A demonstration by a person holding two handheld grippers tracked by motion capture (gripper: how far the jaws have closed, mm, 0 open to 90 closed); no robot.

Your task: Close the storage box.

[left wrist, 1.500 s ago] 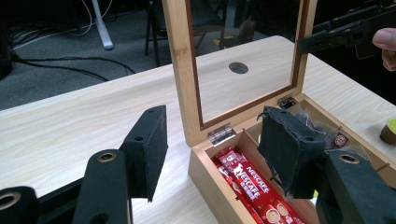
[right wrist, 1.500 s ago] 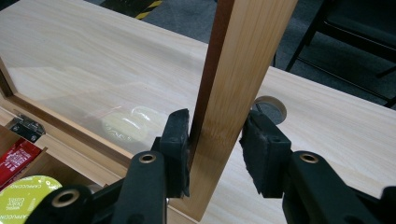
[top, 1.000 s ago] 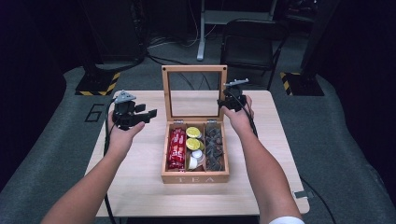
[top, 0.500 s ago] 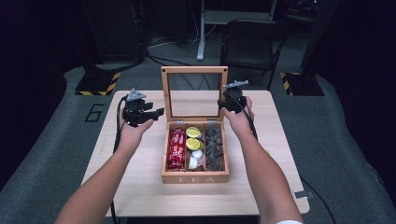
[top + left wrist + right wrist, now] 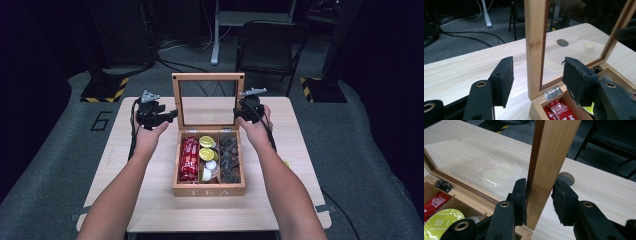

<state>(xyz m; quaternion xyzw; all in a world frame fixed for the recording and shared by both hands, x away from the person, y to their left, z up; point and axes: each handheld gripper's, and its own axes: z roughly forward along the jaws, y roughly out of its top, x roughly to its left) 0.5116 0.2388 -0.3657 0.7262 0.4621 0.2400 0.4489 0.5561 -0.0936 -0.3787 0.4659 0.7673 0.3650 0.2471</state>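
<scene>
Left gripper (image 5: 172,116) moved to lid (image 5: 208,77), one tea box (image 5: 209,190), two grippers

One camera sits high up on the person's side and looks forward and down at the whole table (image 5: 150,200) from far off. Two more cameras ride on the grippers, very near the things. The left one looks across the lid (image 5: 534,45) from the box's (image 5: 541,107) left side. The right one looks along the lid's other edge. All three see the lid and the box.
</scene>
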